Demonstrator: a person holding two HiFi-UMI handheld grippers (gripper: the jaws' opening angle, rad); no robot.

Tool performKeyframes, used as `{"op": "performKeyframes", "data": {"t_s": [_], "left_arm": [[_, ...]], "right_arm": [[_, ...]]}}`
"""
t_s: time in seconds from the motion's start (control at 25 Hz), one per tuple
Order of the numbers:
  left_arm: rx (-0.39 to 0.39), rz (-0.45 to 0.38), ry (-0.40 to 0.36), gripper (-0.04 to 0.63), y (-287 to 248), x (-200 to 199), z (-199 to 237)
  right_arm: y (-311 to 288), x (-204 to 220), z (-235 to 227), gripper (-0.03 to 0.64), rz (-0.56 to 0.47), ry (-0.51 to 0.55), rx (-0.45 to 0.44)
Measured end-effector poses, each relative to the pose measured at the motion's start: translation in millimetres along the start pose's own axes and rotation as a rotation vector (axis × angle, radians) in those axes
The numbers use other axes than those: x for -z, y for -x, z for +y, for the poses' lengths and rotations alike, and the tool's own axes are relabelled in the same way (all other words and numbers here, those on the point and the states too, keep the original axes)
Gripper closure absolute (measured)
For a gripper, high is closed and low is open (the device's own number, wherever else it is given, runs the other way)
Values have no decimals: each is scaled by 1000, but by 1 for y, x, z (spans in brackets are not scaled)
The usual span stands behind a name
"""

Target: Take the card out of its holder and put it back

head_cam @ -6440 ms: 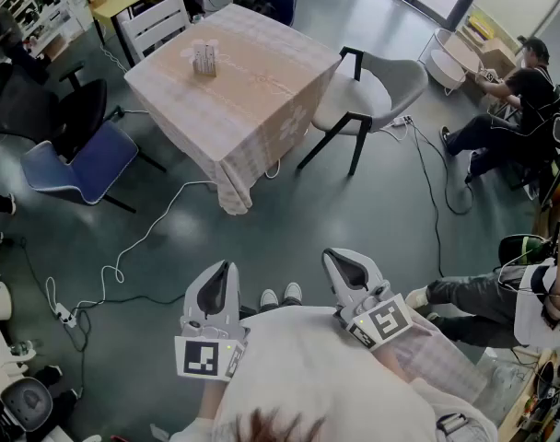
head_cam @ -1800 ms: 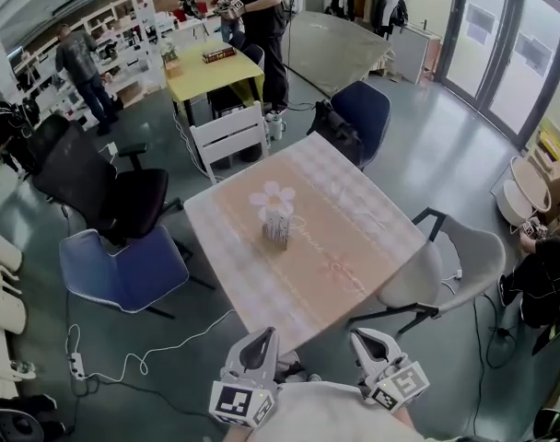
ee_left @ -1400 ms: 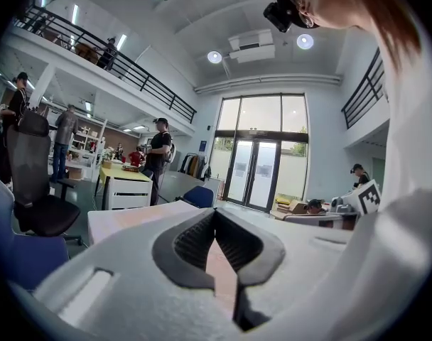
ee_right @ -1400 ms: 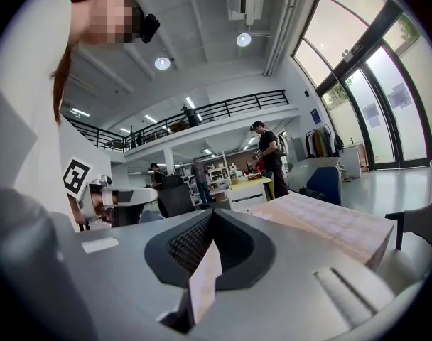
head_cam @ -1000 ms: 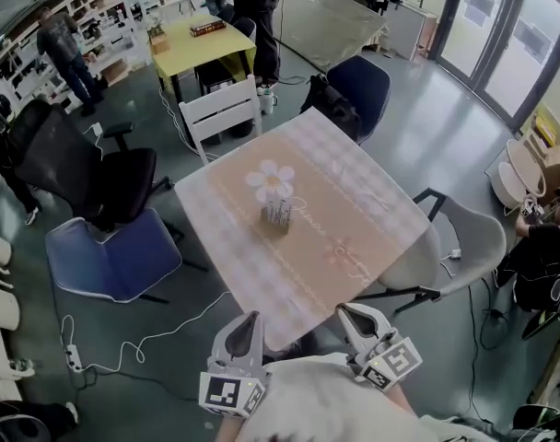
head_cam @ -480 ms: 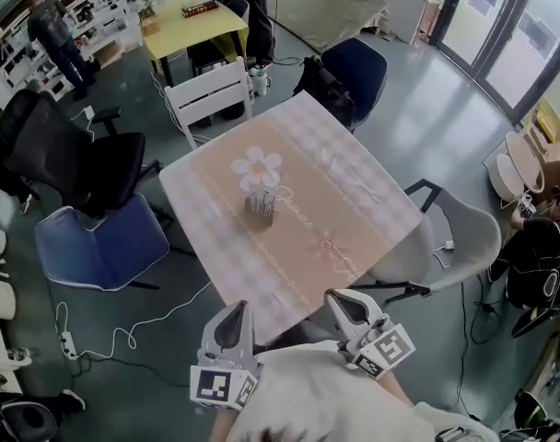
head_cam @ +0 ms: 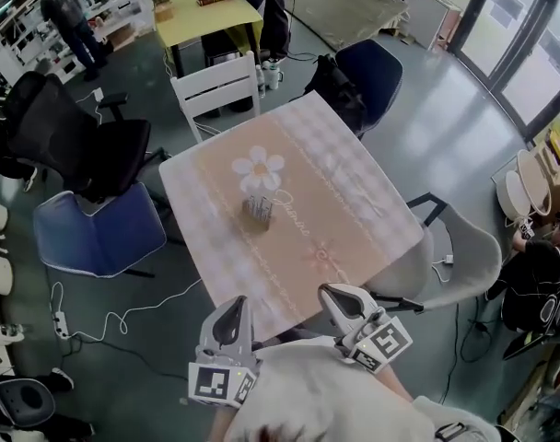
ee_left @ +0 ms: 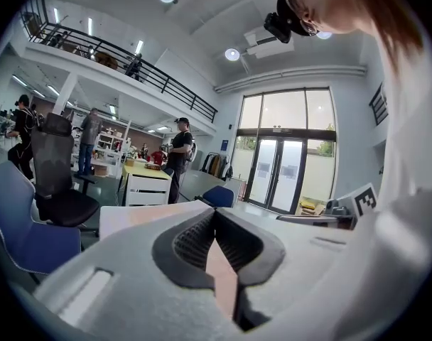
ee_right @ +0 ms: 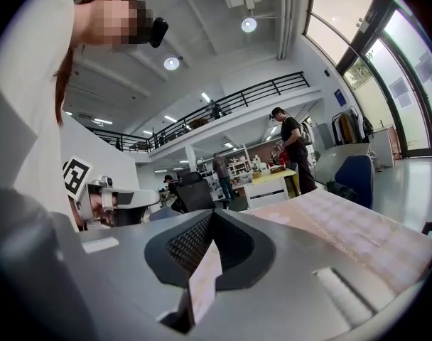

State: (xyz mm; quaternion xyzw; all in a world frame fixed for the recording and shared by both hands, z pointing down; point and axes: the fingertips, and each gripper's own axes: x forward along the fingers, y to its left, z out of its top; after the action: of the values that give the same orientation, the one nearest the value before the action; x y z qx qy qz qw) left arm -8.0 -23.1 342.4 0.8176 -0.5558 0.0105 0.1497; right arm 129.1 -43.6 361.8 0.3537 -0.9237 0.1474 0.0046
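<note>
The card holder [head_cam: 258, 210], a small upright rack with pale cards in it, stands mid-table on the pink checked tablecloth [head_cam: 354, 201], just below a white flower print [head_cam: 258, 169]. Both grippers hang low in front of my body, short of the table's near edge and well apart from the holder. The left gripper [head_cam: 232, 304] has its jaws together with nothing in them, and so does the right gripper [head_cam: 333, 291]. In the left gripper view the jaw tips [ee_left: 215, 212] meet over the tablecloth. The right gripper [ee_right: 212, 213] looks the same. Neither gripper view shows the holder.
A grey chair [head_cam: 455, 256] stands at the table's right, a white chair [head_cam: 213, 90] and a dark blue chair [head_cam: 372, 67] behind it, a blue chair [head_cam: 96, 233] and a black office chair [head_cam: 87, 155] to the left. Cables [head_cam: 123, 316] trail on the floor. A person [head_cam: 538, 265] sits far right.
The table's near edge has drawn closer to both grippers and the view has swung slightly. Both grippers stay shut and empty.
</note>
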Motion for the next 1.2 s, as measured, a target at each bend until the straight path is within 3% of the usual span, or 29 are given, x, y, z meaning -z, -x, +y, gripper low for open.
{"op": "performKeyframes", "data": {"t_s": [0.24, 0.64, 1.2], "left_arm": [[-69, -28, 29, 595, -3, -1, 4], [-90, -30, 34, 595, -1, -8, 17], [-54, 0, 38, 595, -7, -8, 31]], "right_arm": [[-12, 1, -6, 615, 24, 2, -66], [-31, -6, -1, 615, 23, 1, -91], [-33, -17, -8, 615, 8, 11, -5]]}}
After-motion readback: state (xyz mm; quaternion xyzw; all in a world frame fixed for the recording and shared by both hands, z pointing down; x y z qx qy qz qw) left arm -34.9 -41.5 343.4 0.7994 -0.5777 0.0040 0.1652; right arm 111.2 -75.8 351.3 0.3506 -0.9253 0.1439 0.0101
